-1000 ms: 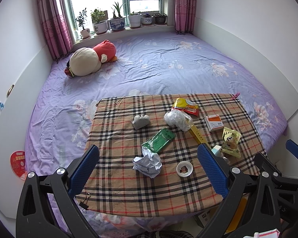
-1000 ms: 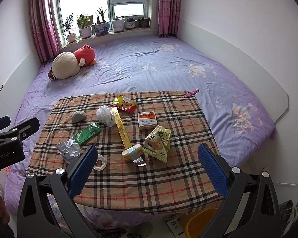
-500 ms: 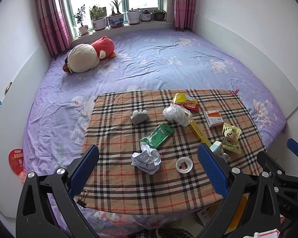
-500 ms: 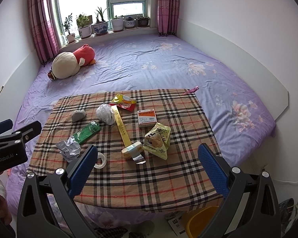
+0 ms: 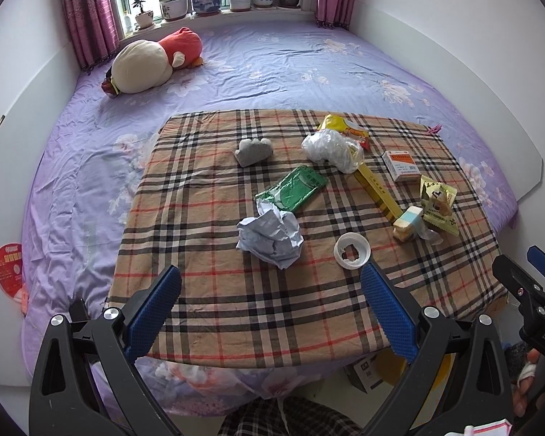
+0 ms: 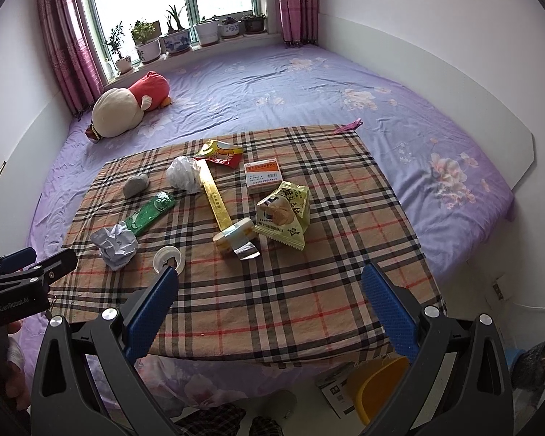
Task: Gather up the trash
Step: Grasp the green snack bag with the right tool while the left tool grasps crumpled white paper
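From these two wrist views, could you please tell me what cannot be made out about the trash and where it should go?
- Yellow bin under the bed's edge: right wrist view, mostly hidden by the plaid cloth and the right gripper; contents unseen.
- Print on the white medicine box: too small to read.
- Small box on the floor: left wrist view, partly hidden by the left gripper.

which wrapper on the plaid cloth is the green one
The flat green wrapper, lying between the grey stone and the crumpled paper ball. The other wrappers are yellow or yellow-red.
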Available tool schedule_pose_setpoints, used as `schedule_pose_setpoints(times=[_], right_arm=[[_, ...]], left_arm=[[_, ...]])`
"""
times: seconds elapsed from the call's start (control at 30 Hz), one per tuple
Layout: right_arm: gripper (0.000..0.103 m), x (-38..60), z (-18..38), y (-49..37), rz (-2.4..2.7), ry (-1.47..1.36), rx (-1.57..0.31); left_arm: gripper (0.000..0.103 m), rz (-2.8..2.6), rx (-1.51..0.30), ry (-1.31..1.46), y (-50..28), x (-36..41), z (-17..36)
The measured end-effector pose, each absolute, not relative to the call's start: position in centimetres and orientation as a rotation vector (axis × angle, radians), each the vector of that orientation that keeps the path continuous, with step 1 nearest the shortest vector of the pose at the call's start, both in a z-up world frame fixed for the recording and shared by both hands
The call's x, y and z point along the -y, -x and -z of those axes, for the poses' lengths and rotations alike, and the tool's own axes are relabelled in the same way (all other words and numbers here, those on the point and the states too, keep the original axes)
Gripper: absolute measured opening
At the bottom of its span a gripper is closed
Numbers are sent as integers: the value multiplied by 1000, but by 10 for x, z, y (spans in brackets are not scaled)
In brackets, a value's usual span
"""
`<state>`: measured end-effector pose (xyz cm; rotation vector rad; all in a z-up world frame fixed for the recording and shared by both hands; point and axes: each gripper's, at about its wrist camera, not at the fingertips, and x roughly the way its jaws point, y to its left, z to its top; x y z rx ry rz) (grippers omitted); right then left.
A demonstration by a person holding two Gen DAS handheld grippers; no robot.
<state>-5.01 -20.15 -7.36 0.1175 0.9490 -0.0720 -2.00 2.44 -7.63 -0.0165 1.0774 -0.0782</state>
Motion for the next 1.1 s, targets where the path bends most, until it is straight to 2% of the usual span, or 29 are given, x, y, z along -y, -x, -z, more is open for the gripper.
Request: schedule_pose_setpoints(times=[0.37,0.6,0.67,0.8,1.03,1.1], right_arm=[[100,214,110,22,132,-177,-1018],[99,225,121,-25,160,-244,-1009],[93,228,127,-39,171,-253,-1014],[74,235,150,-64,180,-284,-1076],[63,237,171,-79,187,-276,-1121],[59,235,171,-82,187,-243,-1118]], left_arm=[[98,80,-1152,17,-6,-34,135],[94,94,-1156,14,-29,-28,152],[93,101,-1156,24,-34,-28,155],[92,109,-1156,23,-41,-24,161],[92,116,-1123,-48,-47,-17,166],[96,117,-1112,-62,-49,-19,167]])
